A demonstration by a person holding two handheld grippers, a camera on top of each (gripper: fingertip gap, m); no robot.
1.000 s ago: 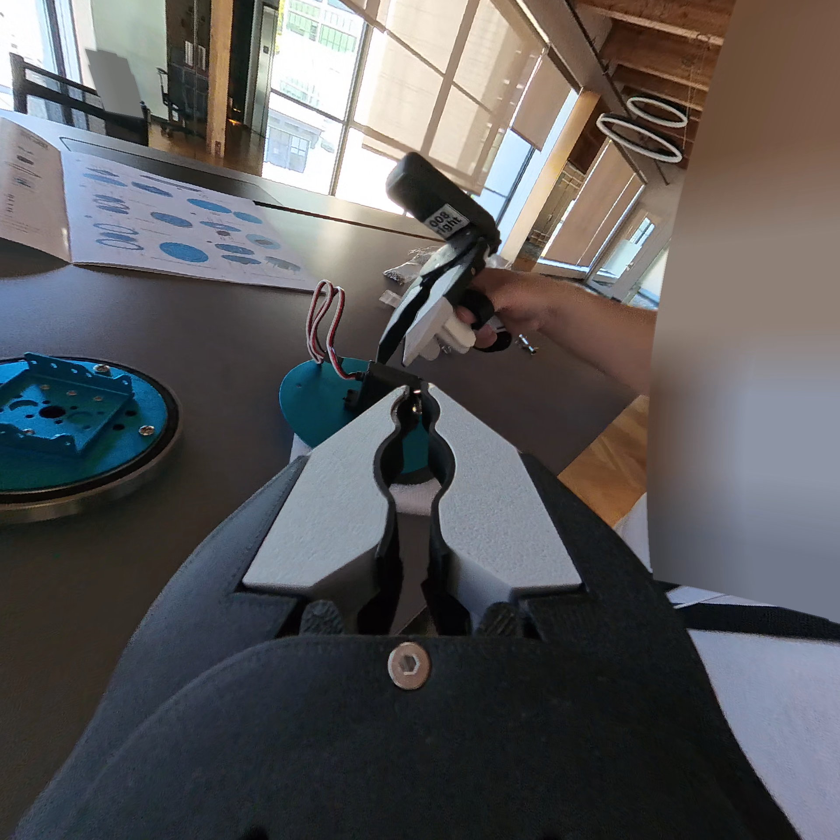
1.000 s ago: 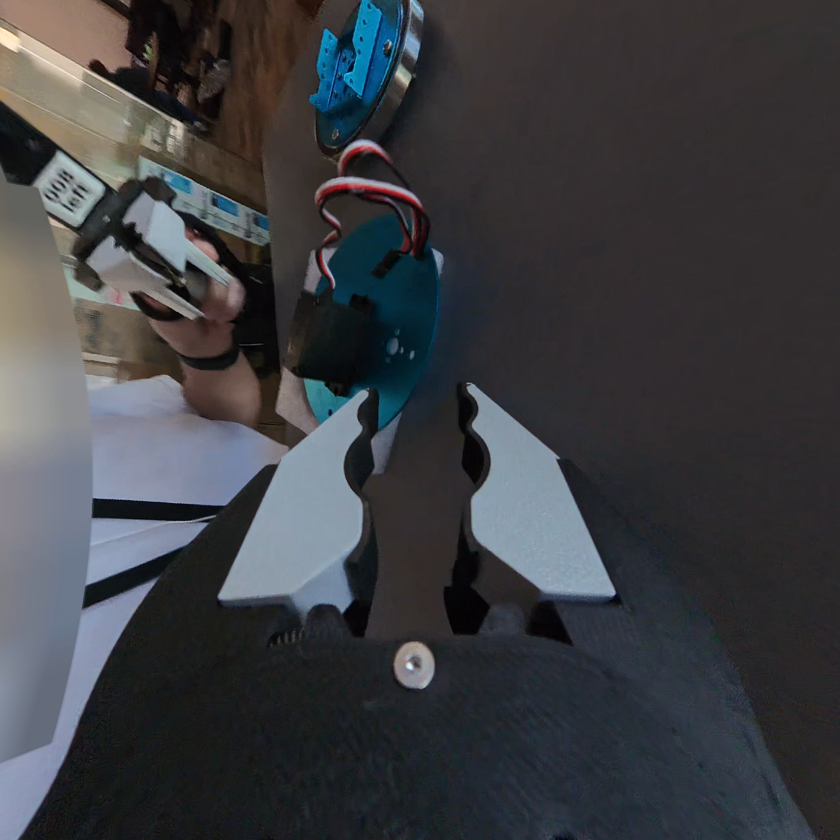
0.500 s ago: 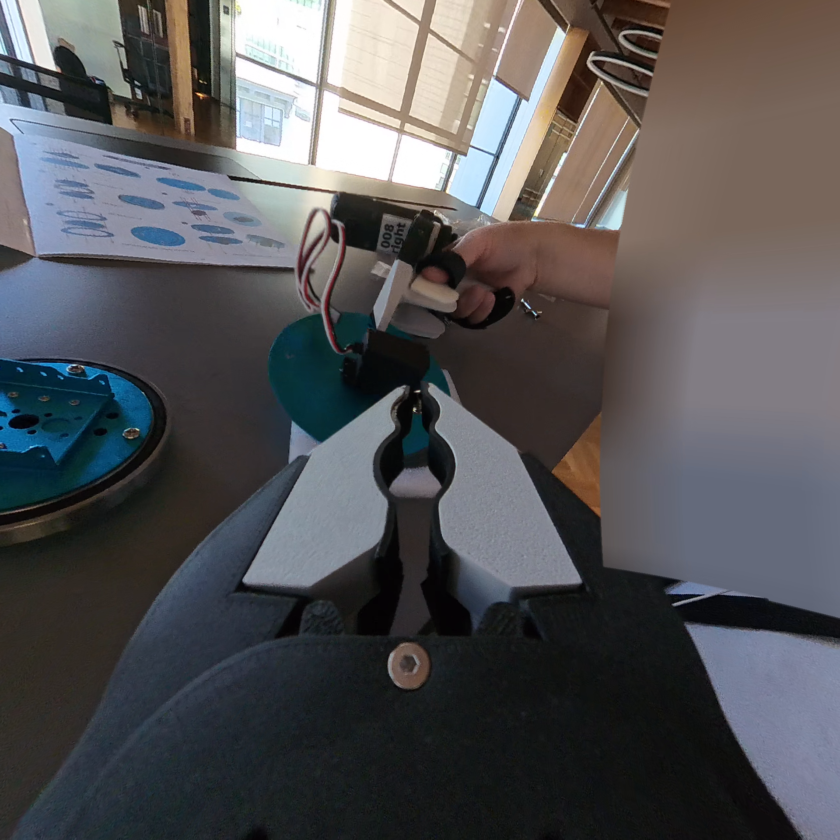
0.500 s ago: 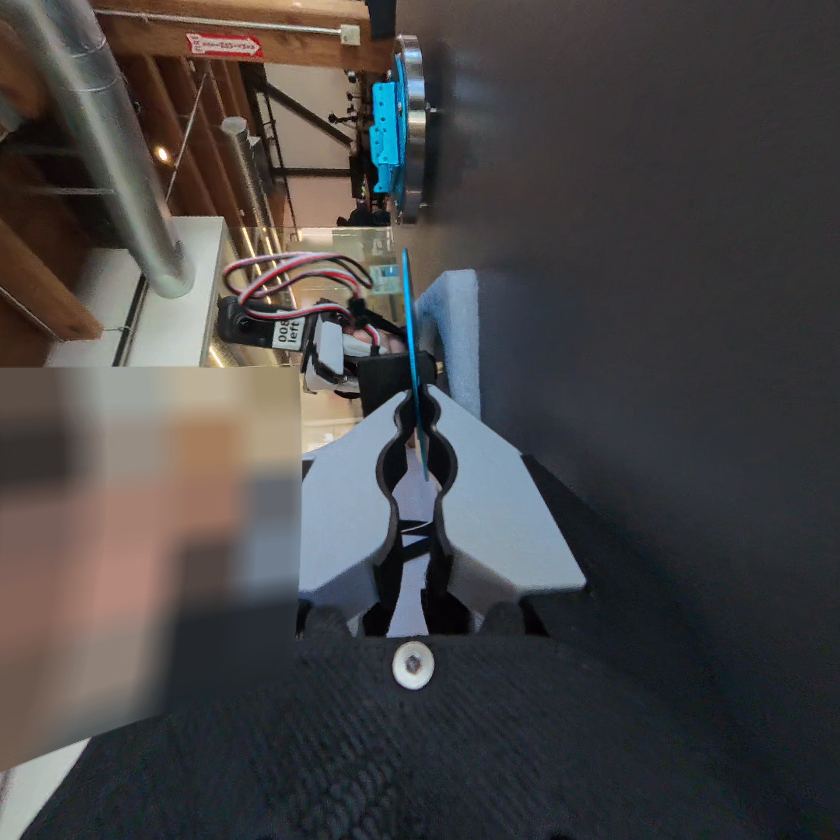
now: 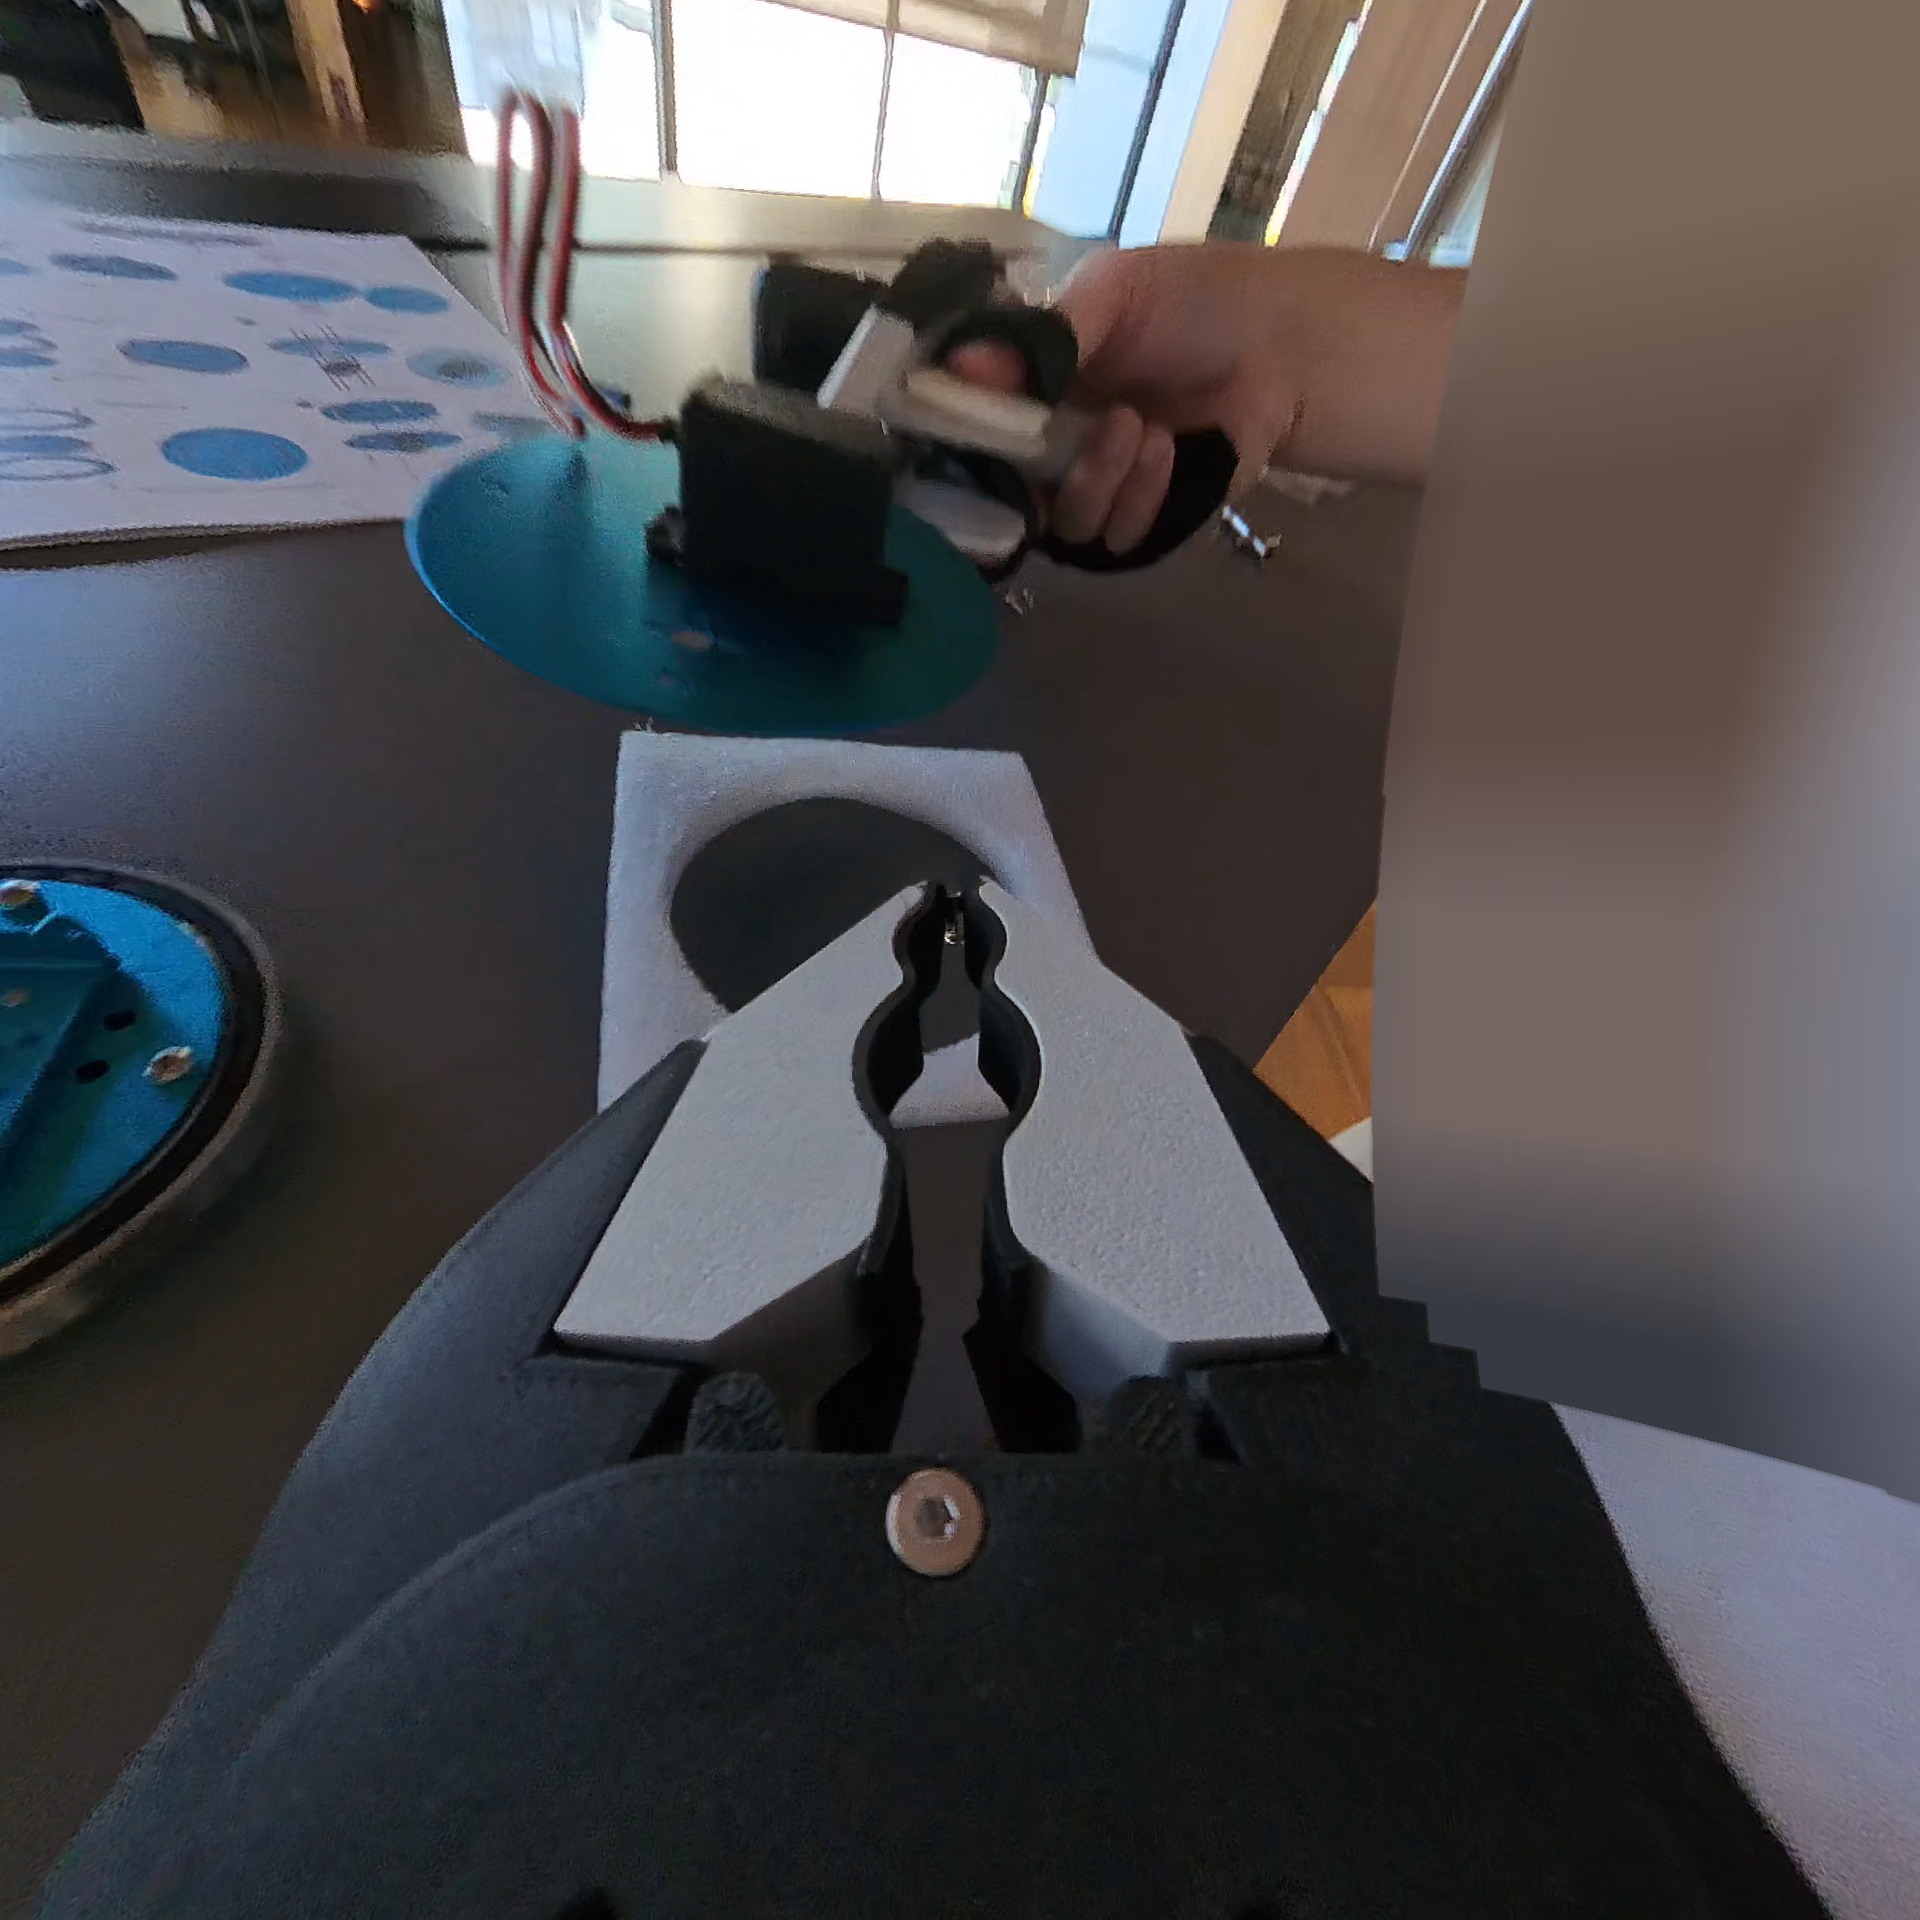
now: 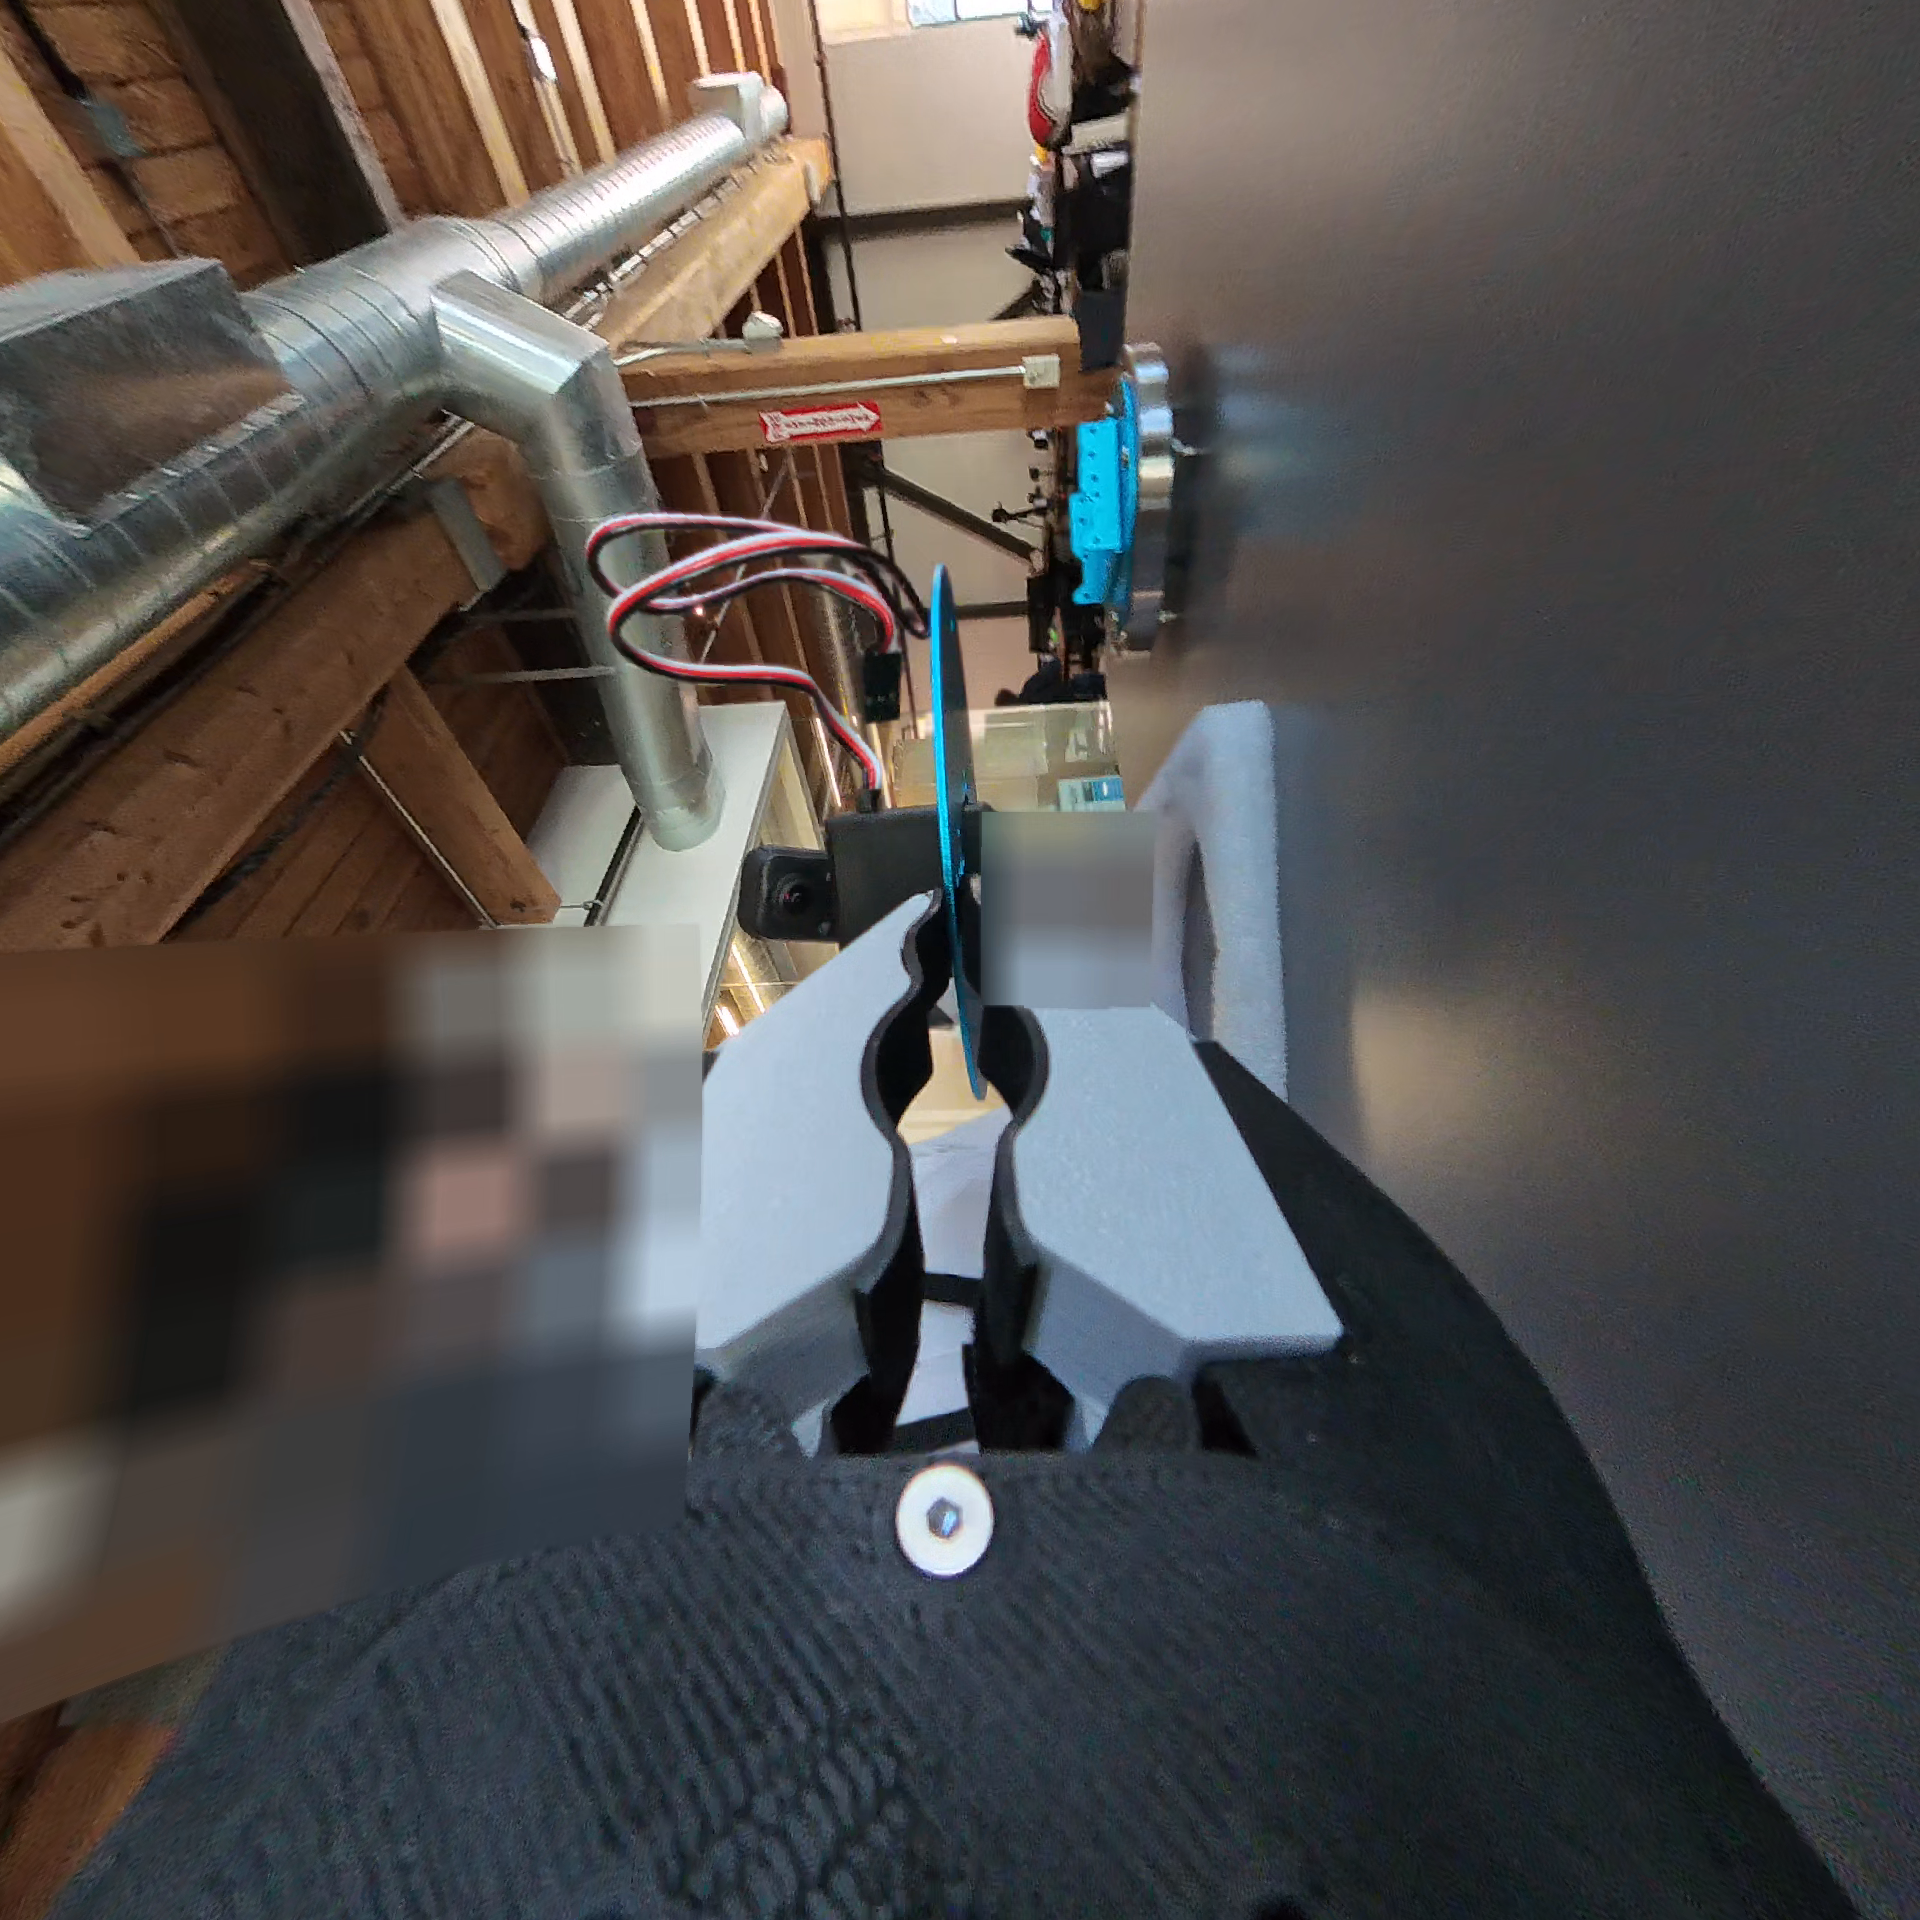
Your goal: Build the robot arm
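My right gripper (image 6: 951,920) is shut on the edge of a thin blue disc (image 6: 951,779) and holds it above the table. The disc carries a black servo (image 6: 883,862) with red, white and black wires (image 6: 727,623). In the left wrist view the disc (image 5: 582,603) hangs blurred just beyond a white foam block (image 5: 821,779) whose round hole is bare, and the right gripper (image 5: 935,384) shows behind it. My left gripper (image 5: 948,906) is shut on a small metal screw (image 5: 951,928) over the foam block.
A steel ring plate with a blue bracket (image 5: 62,1049) lies at the left on the dark table (image 5: 364,790); it also shows in the right wrist view (image 6: 1112,499). A printed sheet (image 5: 208,364) lies at the back left. The table edge (image 5: 1320,997) is close on the right. The tips of one gripper are about 12 cm away from the tips of the other.
My right gripper shut on the disc's edge and lifted the disc and servo off the foam block, baring its hole. My left gripper stayed shut on the screw.
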